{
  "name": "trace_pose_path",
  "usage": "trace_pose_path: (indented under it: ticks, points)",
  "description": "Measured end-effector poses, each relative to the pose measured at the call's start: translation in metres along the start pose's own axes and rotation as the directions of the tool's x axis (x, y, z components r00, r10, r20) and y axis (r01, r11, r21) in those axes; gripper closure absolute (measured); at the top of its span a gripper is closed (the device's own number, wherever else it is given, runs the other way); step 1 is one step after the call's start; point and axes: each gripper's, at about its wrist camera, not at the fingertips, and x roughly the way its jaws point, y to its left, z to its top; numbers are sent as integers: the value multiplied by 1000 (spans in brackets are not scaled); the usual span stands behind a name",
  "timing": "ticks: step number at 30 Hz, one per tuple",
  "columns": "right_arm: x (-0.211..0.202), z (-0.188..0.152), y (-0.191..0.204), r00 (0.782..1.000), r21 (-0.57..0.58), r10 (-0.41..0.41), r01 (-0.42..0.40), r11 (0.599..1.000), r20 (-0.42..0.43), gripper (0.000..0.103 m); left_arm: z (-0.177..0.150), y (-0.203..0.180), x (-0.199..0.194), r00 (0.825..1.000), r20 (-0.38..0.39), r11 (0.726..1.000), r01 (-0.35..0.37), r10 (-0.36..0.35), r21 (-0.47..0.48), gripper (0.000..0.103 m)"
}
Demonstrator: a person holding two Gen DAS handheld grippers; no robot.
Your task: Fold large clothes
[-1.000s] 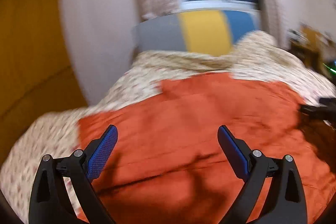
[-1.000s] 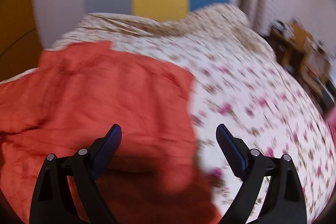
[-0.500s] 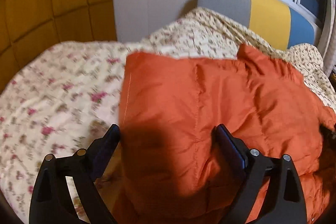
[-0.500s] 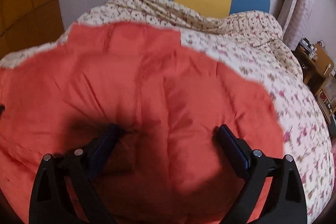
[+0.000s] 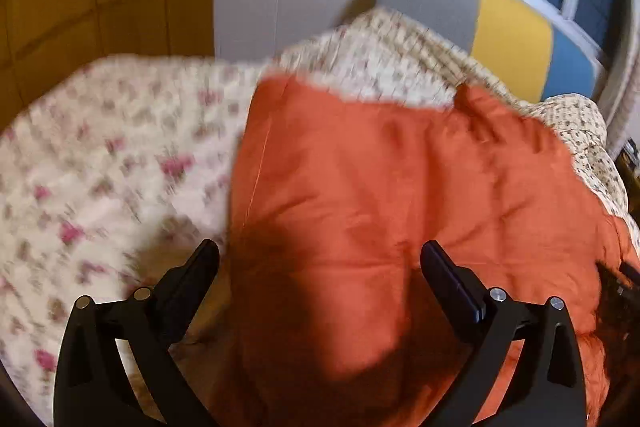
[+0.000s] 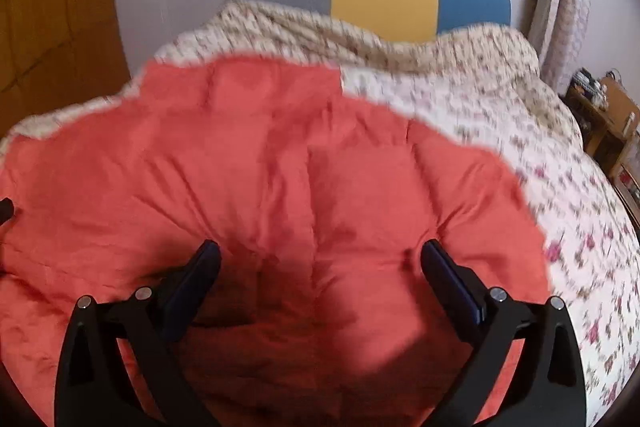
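Orange padded jacket (image 6: 280, 187) lies spread on the bed's floral quilt (image 6: 500, 107), directly ahead of and beneath both grippers. Left gripper (image 5: 320, 259): jaws opening, jacket's left edge below the gap, nothing pinched. Right gripper (image 6: 320, 259): jaws opening over the jacket's middle, nothing pinched. Judgement: partly folded at most; further folds and tidying remain.

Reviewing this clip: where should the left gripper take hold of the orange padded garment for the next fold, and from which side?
Probably the orange garment's straight left edge, approached from the floral bedspread side. That edge lies exposed beside the left gripper, whose jaws are opening and straddle it.
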Motion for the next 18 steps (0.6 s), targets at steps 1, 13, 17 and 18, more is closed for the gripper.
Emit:
trace_pose_path:
  ticks: [1, 13, 17, 18]
  points:
    - [-7, 5, 1, 999, -7, -7, 7, 1000, 33, 4, 3, -4, -12, 999, 47, 1000, -5, 4, 20, 3]
    - [53, 38, 27, 997, -26, -14, 12, 1000, -70, 2, 27, -60, 48, 992, -18, 971, -118, 124, 208, 3]
    - [67, 23, 29, 997, -28, -25, 23, 999, -67, 2, 19, -50, 62, 997, -47, 982, -48, 57, 182, 3]
    - [69, 21, 32, 997, -37, -36, 34, 999, -68, 2, 19, -49, 65, 997, -58, 983, -38, 49, 178, 3]
